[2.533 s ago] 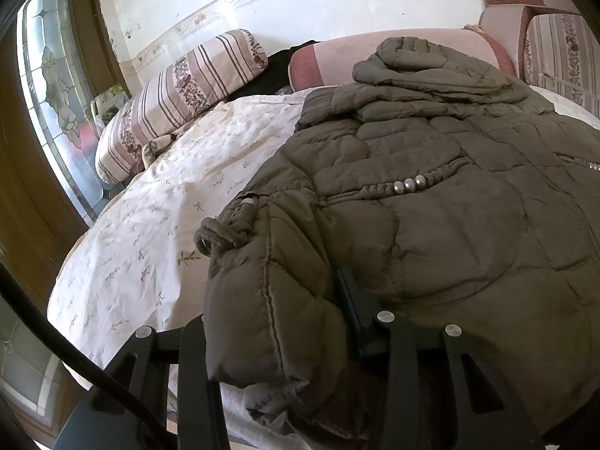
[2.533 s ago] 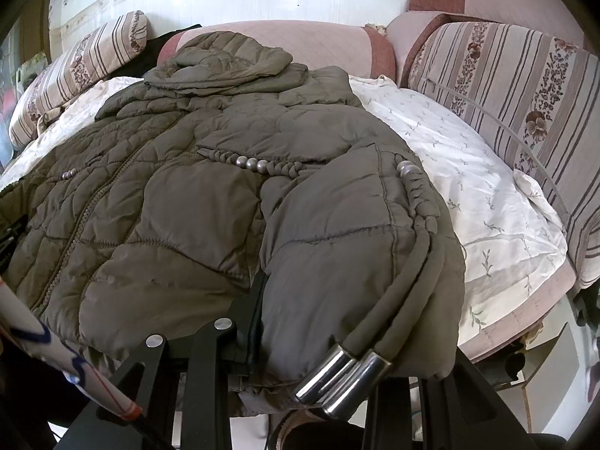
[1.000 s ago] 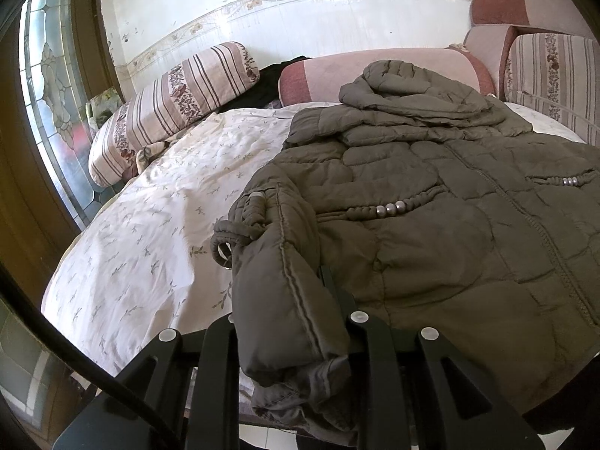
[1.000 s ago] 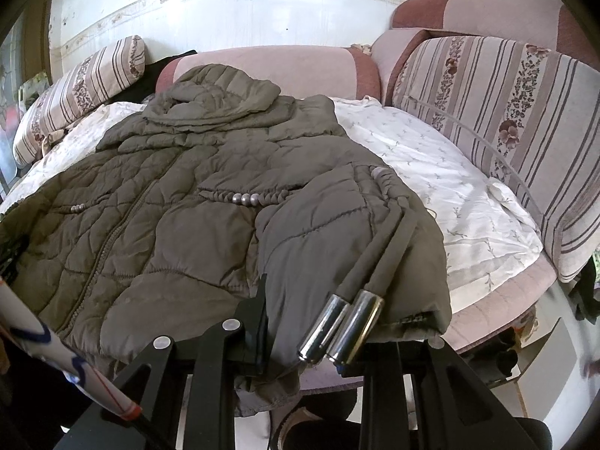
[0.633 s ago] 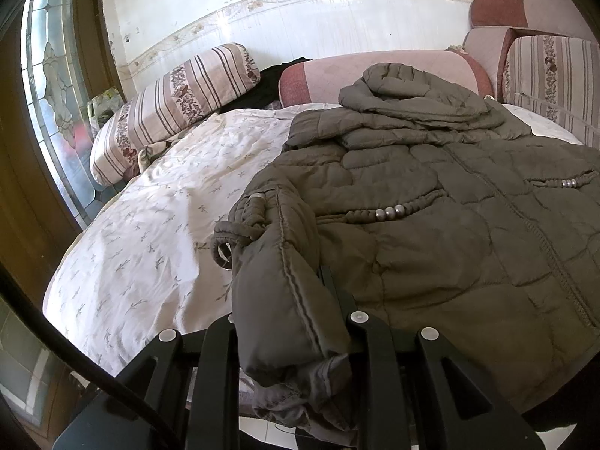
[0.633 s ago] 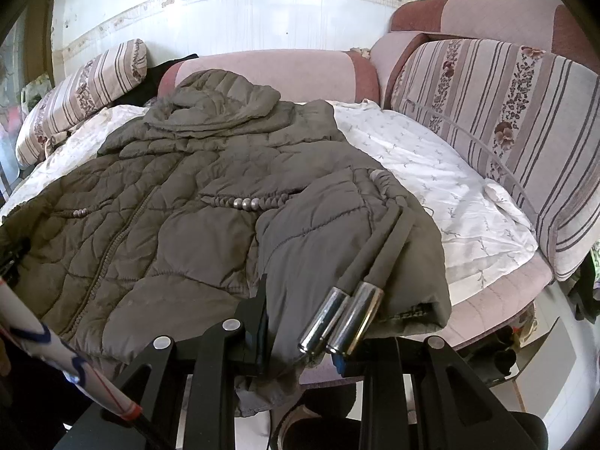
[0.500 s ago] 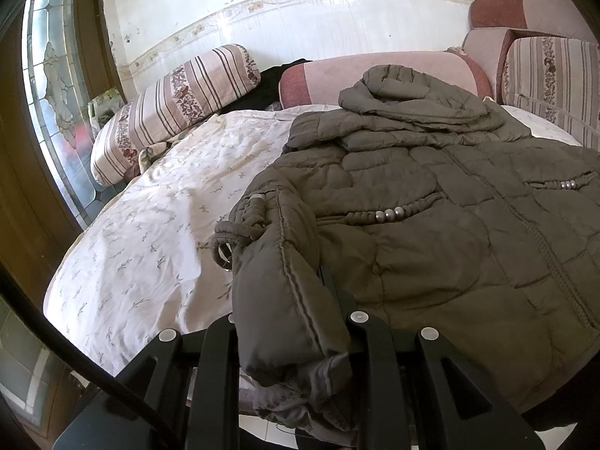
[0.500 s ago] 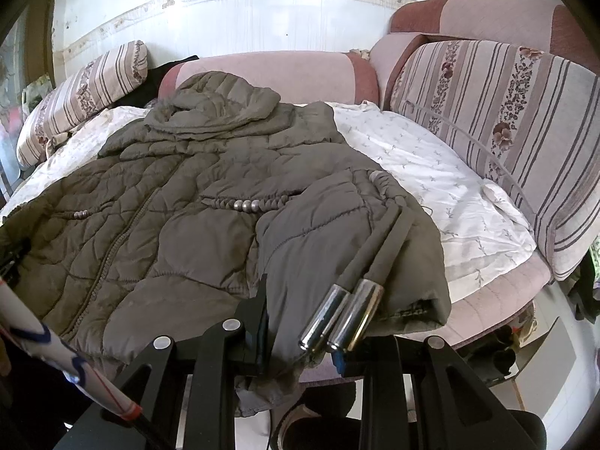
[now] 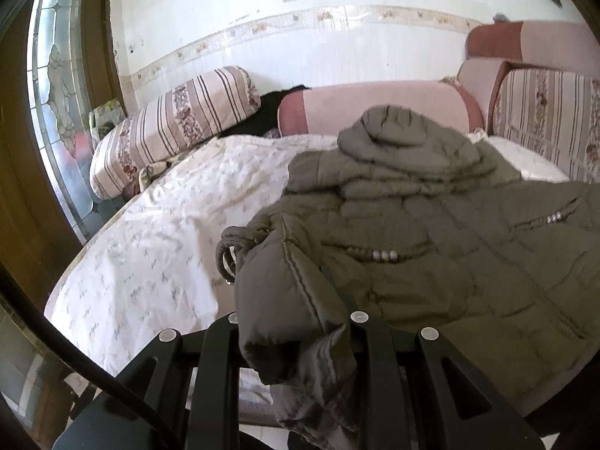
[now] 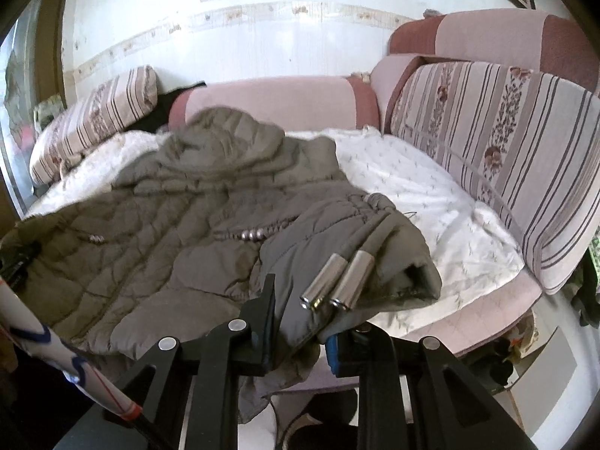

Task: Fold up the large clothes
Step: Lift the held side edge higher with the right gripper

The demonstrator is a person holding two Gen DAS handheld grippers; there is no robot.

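An olive quilted hooded jacket point(image 9: 442, 247) lies spread on a white flowered sheet point(image 9: 157, 247), hood toward the far cushions. My left gripper point(image 9: 292, 322) is shut on the jacket's near left hem corner, which bunches and hangs between its black fingers. In the right wrist view the same jacket point(image 10: 180, 232) fills the left half. My right gripper point(image 10: 300, 322) is shut on the near right hem corner, its jaws closing further on the fabric. Two metal-tipped drawcord ends point(image 10: 337, 285) rest on that lifted corner. Both corners are raised off the bed.
Striped bolster point(image 9: 176, 127) at the far left, pink cushion point(image 9: 375, 108) behind the hood, striped backrest point(image 10: 502, 172) along the right. A glazed wooden door point(image 9: 56, 105) stands at left. The bed's near right edge point(image 10: 468, 333) drops to the floor. A white rod point(image 10: 45, 352) crosses the lower left.
Both grippers have risen with the hem corners, pulling the jacket's near edge up off the sheet. The view now takes in more wall and the far cushions sit lower.
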